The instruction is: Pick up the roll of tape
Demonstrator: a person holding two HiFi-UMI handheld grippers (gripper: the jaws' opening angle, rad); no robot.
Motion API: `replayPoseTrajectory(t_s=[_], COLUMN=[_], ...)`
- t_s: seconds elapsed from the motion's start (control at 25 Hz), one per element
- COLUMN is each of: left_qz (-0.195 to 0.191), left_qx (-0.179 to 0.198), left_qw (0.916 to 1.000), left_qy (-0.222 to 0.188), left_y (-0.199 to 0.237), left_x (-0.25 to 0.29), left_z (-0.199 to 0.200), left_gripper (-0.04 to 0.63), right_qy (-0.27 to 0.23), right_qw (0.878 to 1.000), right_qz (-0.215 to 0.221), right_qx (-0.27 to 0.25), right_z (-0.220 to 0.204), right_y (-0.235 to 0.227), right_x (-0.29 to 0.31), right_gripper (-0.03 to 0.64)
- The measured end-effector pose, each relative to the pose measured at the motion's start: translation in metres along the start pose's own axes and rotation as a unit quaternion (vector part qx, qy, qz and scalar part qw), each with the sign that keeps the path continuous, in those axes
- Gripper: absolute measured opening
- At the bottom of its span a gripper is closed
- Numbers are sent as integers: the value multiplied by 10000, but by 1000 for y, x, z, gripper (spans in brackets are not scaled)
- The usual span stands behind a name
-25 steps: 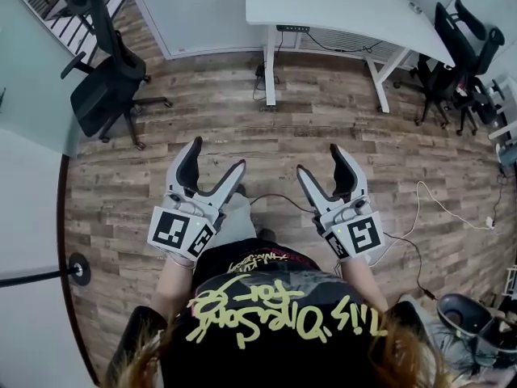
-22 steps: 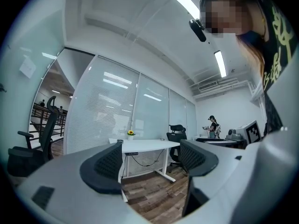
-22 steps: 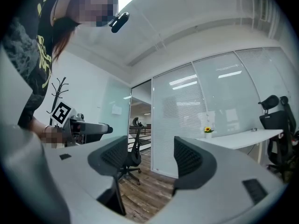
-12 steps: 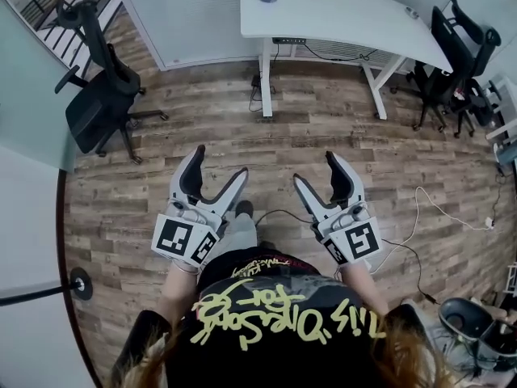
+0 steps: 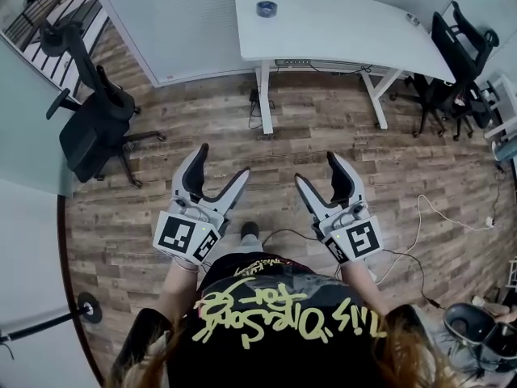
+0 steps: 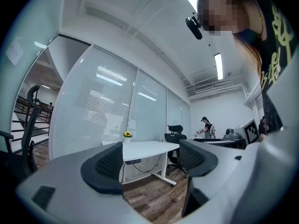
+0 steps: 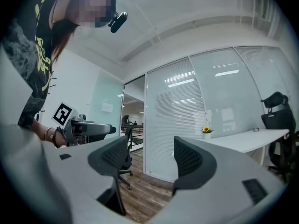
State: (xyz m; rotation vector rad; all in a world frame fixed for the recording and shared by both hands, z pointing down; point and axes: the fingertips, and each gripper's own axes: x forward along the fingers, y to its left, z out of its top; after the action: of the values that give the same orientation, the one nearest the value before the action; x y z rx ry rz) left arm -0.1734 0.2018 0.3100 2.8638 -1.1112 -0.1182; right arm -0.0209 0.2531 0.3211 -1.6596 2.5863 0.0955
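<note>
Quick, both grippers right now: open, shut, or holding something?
Left gripper: open, nothing between its jaws.
Right gripper: open, nothing between its jaws.

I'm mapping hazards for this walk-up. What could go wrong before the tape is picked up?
The thin black cable on the wooden floor lies right by the person's feet: a possible trip. The small blue-grey roll of tape sits near the white desk's left end; a clumsy approach by the open left tool might nudge it off.
</note>
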Motion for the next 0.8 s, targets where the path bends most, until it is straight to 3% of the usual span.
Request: replayPoseTrajectory(t_s=[0.48,0.8], left_qz=[-605,-490], left_qx=[151,84], left_qw=[9980,9986], left_qy=[130,173], left_y=[68,83], left_x=[65,63], left_z=[5,0], left_gripper=[364,359], right_qy=[-105,-25], right_qw=[9980,9988], right_qz=[-613,-478], right_qx=[115,117], right_z=[-7,-15], right_y=[-32,-33], right_x=[79,91], right_gripper=[295,295])
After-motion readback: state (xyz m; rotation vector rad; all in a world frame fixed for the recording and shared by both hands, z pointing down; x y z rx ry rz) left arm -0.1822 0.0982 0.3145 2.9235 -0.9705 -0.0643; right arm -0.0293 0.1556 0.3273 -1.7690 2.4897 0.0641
